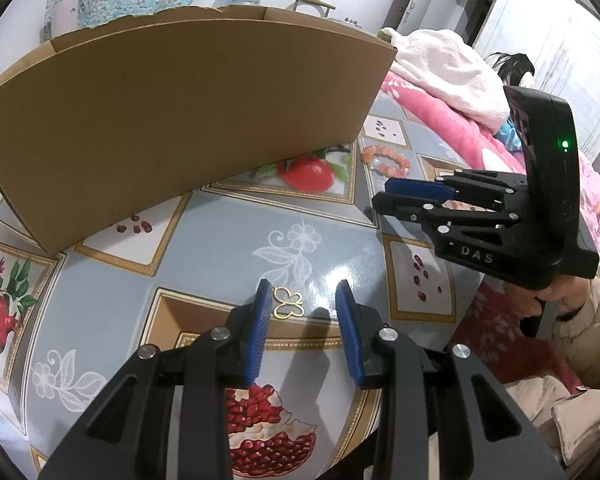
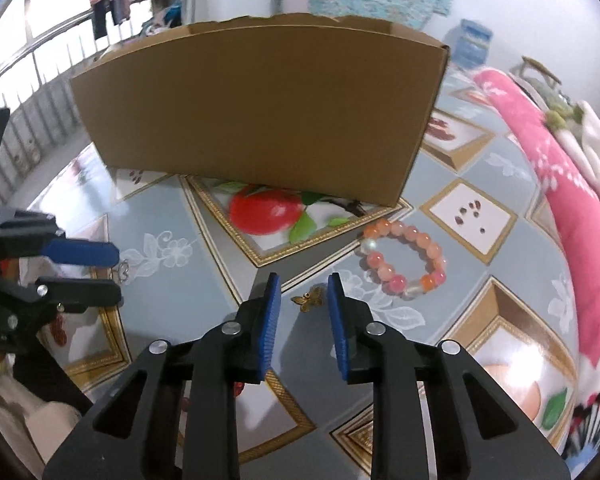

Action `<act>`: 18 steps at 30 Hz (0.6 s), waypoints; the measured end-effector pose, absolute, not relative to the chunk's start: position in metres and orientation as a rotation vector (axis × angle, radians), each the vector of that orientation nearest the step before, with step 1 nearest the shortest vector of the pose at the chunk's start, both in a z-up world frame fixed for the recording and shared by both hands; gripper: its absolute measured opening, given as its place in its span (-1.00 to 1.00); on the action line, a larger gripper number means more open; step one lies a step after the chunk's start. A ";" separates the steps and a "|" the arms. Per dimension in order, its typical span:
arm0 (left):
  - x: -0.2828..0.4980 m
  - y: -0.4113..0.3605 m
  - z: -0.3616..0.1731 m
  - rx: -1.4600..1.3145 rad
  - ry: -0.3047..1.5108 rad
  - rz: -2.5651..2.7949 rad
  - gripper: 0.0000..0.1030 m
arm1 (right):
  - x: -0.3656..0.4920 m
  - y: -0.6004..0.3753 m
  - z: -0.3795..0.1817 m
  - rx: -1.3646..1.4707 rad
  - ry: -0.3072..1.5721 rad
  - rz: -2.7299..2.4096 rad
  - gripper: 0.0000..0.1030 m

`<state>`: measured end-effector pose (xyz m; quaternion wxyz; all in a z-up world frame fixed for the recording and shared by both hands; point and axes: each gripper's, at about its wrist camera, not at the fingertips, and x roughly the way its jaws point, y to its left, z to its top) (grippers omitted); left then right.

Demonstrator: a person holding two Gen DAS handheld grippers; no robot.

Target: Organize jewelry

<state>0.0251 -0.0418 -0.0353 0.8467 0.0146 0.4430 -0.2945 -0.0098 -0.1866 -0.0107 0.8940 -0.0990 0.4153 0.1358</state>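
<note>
A gold butterfly-outline charm [image 1: 287,303] lies on the patterned table between the open fingers of my left gripper [image 1: 304,294], close to the left pad. A small bronze butterfly charm [image 2: 309,298] lies between the open fingers of my right gripper [image 2: 300,286]. A pink and orange bead bracelet [image 2: 404,262] lies to its right; it also shows in the left wrist view [image 1: 386,160]. A brown cardboard box [image 1: 180,120] stands behind on the table, also in the right wrist view [image 2: 260,120]. The right gripper [image 1: 384,194] appears from the right in the left view, the left gripper [image 2: 116,270] from the left in the right view.
The table [image 1: 228,240] has a glossy fruit-pattern cloth. A pink blanket [image 2: 560,184] and white fleece [image 1: 452,76] lie at the right edge. A metal railing [image 2: 40,52] with hanging clothes is at the back left.
</note>
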 end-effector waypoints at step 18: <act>0.025 -0.041 -0.036 0.029 0.933 -0.618 -0.38 | -0.004 -0.205 -0.008 -0.146 0.865 0.318 -1.00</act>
